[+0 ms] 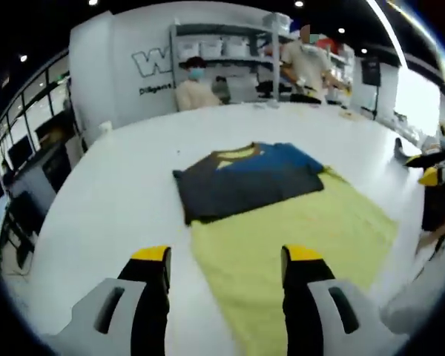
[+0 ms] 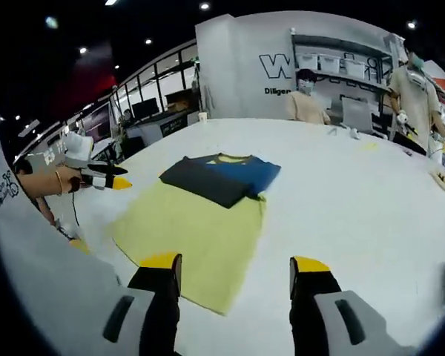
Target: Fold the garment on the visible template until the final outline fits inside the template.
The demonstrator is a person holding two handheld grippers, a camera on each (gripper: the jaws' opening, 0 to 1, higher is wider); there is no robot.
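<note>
Looking along the left gripper (image 1: 226, 256), its two black, yellow-tipped jaws stand wide apart with nothing between them, held above the large white round table (image 1: 96, 200). Straight ahead of the jaws lies the pale yellow rectangular template sheet (image 1: 297, 237), its near end running in between them; on its far end rests the folded garment (image 1: 245, 178), a dark grey, blue and yellow cloth whose left part overhangs the sheet onto the table. At the far right edge the yellow tips of the other gripper show. In the right gripper view, the right gripper (image 2: 236, 265) likewise hovers spread wide and empty, the template sheet ahead and to the left of its jaws, the folded garment beyond on the sheet's far end. Far left, a hand (image 2: 55, 180) with forearm extended holds the left gripper level above the table, well apart from the garment.
</note>
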